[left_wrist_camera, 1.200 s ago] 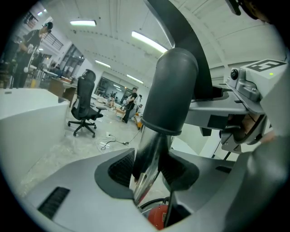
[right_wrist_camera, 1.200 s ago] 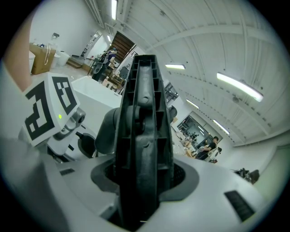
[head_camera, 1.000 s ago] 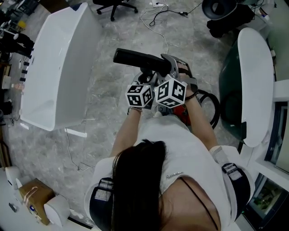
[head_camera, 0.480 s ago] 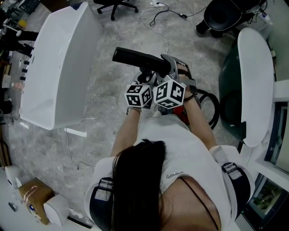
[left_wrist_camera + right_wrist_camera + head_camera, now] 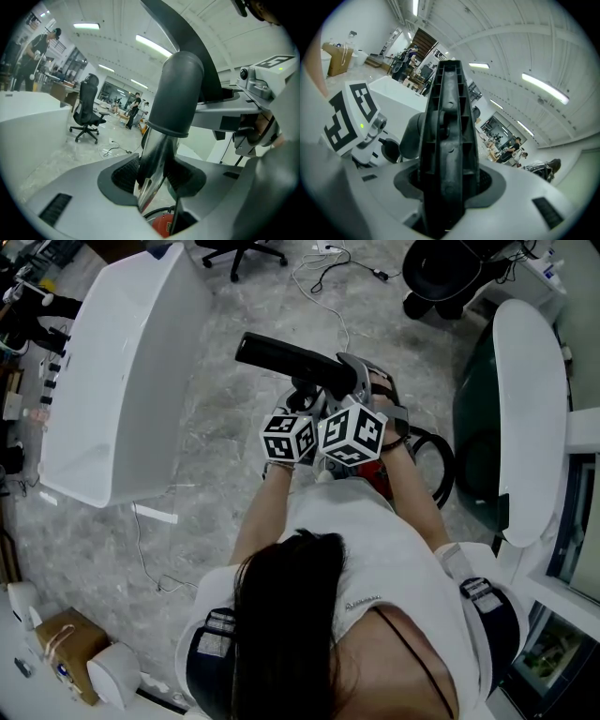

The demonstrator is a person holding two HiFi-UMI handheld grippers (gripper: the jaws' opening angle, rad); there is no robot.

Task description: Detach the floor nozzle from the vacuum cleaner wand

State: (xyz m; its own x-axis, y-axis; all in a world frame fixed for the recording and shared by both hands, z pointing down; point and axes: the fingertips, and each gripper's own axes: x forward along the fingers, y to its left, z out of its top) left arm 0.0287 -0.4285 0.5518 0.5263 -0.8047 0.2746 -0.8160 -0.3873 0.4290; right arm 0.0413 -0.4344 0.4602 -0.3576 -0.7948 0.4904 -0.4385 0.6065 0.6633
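Note:
In the head view the black floor nozzle [image 5: 281, 354] is held up off the floor in front of the person. Both grippers sit side by side just behind it. My left gripper [image 5: 305, 407] is shut on the chrome wand tube [image 5: 153, 157], just below the wand's dark grey collar [image 5: 180, 93]. My right gripper [image 5: 342, 382] is shut on the nozzle's ribbed black neck [image 5: 449, 140], which fills the gap between the pads [image 5: 487, 180]. The joint between wand and nozzle is hidden behind the marker cubes in the head view.
A long white tub-like bench [image 5: 122, 381] stands at the left and a white curved panel [image 5: 530, 399] at the right. The red vacuum body [image 5: 380, 479] and black hose [image 5: 441, 460] lie by the person's right arm. An office chair [image 5: 234, 251], a floor cable [image 5: 323, 282] and a cardboard box [image 5: 66, 652] are around.
Both grippers and the nozzle have kept still. A dark object at the top right of the head view has shifted to the left.

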